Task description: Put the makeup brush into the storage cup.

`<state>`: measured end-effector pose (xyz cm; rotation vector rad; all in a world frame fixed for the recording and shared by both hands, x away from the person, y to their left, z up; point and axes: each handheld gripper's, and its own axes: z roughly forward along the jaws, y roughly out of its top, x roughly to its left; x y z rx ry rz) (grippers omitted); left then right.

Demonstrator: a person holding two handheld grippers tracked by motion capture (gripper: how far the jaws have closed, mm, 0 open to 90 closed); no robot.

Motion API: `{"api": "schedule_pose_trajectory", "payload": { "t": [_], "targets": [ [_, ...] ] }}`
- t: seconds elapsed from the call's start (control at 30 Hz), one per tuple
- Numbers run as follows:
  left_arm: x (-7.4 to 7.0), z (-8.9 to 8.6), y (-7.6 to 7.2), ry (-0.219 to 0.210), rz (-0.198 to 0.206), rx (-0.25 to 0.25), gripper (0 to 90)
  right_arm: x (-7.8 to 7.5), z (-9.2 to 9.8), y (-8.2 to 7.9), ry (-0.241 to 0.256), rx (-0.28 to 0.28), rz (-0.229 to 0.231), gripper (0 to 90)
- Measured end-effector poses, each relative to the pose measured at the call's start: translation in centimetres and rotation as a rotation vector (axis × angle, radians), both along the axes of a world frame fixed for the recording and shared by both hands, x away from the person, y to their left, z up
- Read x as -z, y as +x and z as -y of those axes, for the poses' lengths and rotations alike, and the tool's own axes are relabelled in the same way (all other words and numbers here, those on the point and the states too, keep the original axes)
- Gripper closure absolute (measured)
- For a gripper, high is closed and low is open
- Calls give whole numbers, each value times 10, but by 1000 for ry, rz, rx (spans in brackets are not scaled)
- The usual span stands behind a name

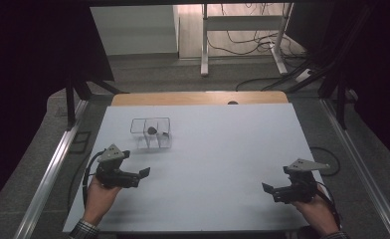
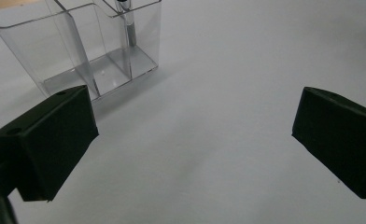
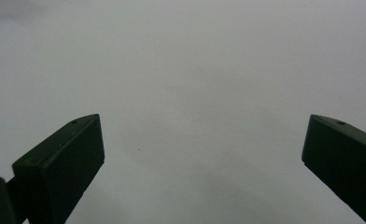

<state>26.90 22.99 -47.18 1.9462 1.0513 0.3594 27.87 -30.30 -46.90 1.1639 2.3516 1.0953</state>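
High view. I am holding my left hand-held gripper (image 1: pixel 142 175) low over the near-left part of the white tabletop (image 1: pixel 223 149), its jaws pointing toward the middle and standing apart with nothing between them. My right hand-held gripper (image 1: pixel 268 189) is sitting at the near-right edge, jaws likewise spread and empty, pointing back toward the left one; the two are well apart. A clear plastic organizer (image 1: pixel 151 133) is standing upright on the tabletop just beyond my left hand-held gripper, not touching it. A small dark object (image 1: pixel 152 130) is showing inside it (too small here to tell what it is). A strip of bare wood is running along the tabletop's far edge.

Left gripper view. My left hand-held gripper (image 2: pixel 190 140) is looking along the tabletop (image 2: pixel 228 70) with both black jaws wide open, bare white surface lying between them. The clear plastic organizer (image 2: pixel 85 51) is standing at the upper left, near the left jaw but apart from it, its inner dividers visible. A thin dark-and-silver stick (image 2: pixel 129 25) is standing tilted in a rear compartment (possibly a pen; I cannot tell for certain).

Right gripper view. My right hand-held gripper (image 3: pixel 202 149) is hanging released, jaws far apart, over plain tabletop (image 3: pixel 195 60).
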Motion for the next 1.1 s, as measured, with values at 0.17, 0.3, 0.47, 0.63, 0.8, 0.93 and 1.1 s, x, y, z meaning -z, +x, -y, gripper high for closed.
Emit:
{"api": "schedule_pose_trajectory", "payload": {
  "t": [0.17, 0.3, 0.47, 0.63, 0.8, 0.93, 1.1],
  "targets": [
    [0, -2, -3, -2, -2, -5, 2, 0, 0, 0, 5, 4, -1, 0],
    [1, -4, -6, 0, -3, -10, 2, 0, 1, 0, 3, 5, -4, 0],
    [1, -7, -10, -3, -2, -18, 3, 0, 1, 0, 3, 4, -4, 0],
    [1, -9, -12, -3, -2, -23, 3, 0, 1, 0, 2, 4, -3, 0],
    [1, -11, -14, -4, -4, -26, 3, 0, 0, 0, 2, 4, 0, 0],
    [1, -13, -17, -5, -2, -32, 3, 0, 0, 0, 1, 4, 0, 0],
    [1, -16, -20, -9, -1, -39, 4, 0, 0, 0, -1, 4, 3, 0]
  ]
}}
